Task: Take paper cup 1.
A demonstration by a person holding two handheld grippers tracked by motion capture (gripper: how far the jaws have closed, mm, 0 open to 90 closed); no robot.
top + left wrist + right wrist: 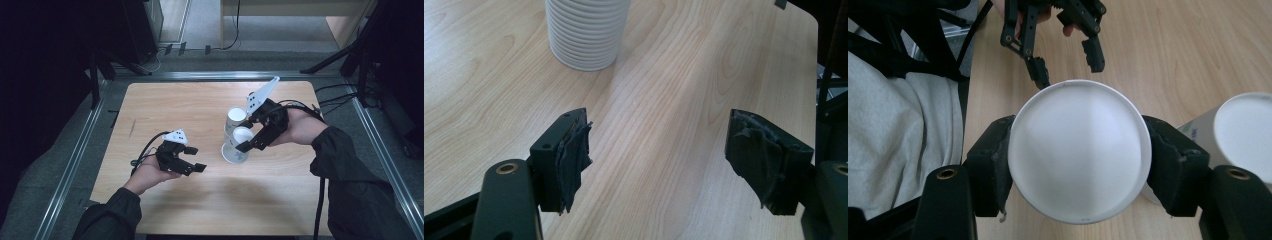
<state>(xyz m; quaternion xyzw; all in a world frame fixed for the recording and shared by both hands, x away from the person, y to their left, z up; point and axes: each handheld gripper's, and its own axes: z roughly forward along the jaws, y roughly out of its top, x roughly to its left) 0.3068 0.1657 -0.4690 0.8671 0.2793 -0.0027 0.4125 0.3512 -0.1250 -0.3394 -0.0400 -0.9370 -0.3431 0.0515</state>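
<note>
Two white paper cups stand side by side right of the table's middle. My right gripper (243, 141) is shut on the nearer cup (235, 149), which leans a little; its round white end (1079, 150) sits between the two black jaws. The farther cup (235, 119) (1243, 132) stands free just beyond. Over the table's left half my left gripper (197, 159) (659, 160) (1068, 67) is open and holds nothing. In front of its jaws stands a white ribbed stack of cup rims (586, 32).
The wooden table (165, 100) has a metal frame around it. Black cables trail from both grippers. Dark stands and a black case stand on the floor beyond the far edge. A grey trouser leg (903, 135) shows beside the table.
</note>
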